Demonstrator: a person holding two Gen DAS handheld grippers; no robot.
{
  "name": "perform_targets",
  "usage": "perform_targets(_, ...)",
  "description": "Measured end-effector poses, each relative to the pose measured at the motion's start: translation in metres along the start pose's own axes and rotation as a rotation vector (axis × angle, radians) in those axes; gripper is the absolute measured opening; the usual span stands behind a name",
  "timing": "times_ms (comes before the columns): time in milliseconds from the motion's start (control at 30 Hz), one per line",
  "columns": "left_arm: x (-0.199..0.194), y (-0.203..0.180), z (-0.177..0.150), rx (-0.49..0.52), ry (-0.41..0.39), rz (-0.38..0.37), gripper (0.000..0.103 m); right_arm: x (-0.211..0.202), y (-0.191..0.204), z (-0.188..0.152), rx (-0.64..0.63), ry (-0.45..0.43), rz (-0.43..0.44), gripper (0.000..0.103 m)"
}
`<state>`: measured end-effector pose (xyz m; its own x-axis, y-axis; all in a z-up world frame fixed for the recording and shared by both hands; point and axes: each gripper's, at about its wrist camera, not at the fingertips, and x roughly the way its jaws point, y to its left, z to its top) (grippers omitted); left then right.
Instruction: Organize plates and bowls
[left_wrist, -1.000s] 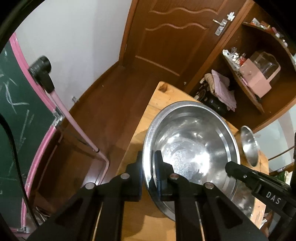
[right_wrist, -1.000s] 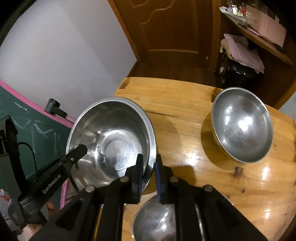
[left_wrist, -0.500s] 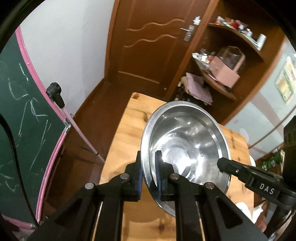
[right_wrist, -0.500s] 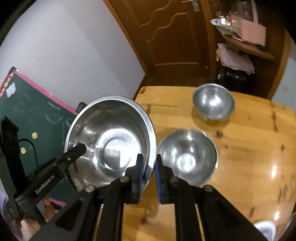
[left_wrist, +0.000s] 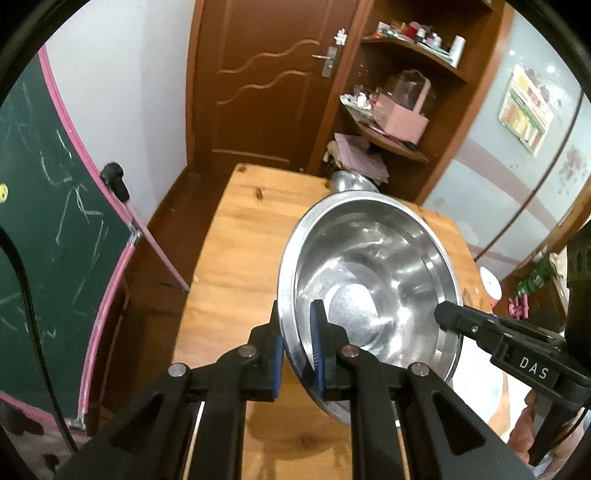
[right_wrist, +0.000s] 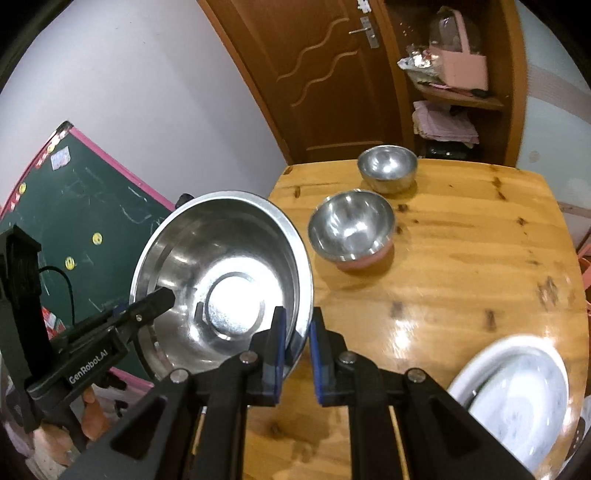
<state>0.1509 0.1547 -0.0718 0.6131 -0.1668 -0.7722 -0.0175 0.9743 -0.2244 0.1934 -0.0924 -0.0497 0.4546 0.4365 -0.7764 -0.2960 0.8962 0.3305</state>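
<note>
A large steel bowl (left_wrist: 373, 280) hangs tilted above the wooden table (left_wrist: 236, 258), carried by both grippers. My left gripper (left_wrist: 297, 321) is shut on its near rim, one pad inside and one outside. On the opposite rim (right_wrist: 301, 295) my right gripper (right_wrist: 297, 321) is shut the same way. The left gripper (right_wrist: 162, 299) shows in the right wrist view at the bowl's far side. Two small steel bowls (right_wrist: 351, 225) (right_wrist: 388, 168) stand on the table's far part. A stack of white plates (right_wrist: 517, 398) lies at the near right.
A green chalkboard (left_wrist: 55, 240) in a pink frame leans left of the table. Behind the table are a brown door (left_wrist: 266, 92) and a corner shelf (left_wrist: 402, 118) with a pink box. The table's left edge (left_wrist: 207, 251) drops to a wooden floor.
Both grippers have lifted the large bowl and carried it back toward the near end of the table. The two small bowls now lie farther away, and the white plates have come into view.
</note>
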Motion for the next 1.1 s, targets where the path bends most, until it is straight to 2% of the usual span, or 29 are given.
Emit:
perform_targets(200, 0.010, 0.000, -0.048, -0.015, 0.038, -0.021, 0.011, -0.001, -0.001, -0.052, 0.011, 0.021, -0.043, 0.012)
perform_targets(333, 0.029, 0.005, -0.080, -0.028, 0.092, -0.008, 0.011, 0.011, -0.007, -0.078, 0.011, 0.085, -0.051, 0.013)
perform_targets(533, 0.053, 0.011, -0.110, -0.047, 0.183, -0.001, 0.011, 0.030, -0.013, -0.106, 0.014, 0.170, -0.068, 0.013)
perform_targets(667, 0.059, 0.010, -0.118, -0.038, 0.201, 0.024, 0.011, 0.038, -0.013, -0.110, 0.009, 0.190, -0.082, 0.013)
perform_targets(1100, 0.077, 0.013, -0.119, -0.039, 0.260, 0.030, 0.011, 0.053, -0.015, -0.116, 0.006, 0.238, -0.110, 0.013)
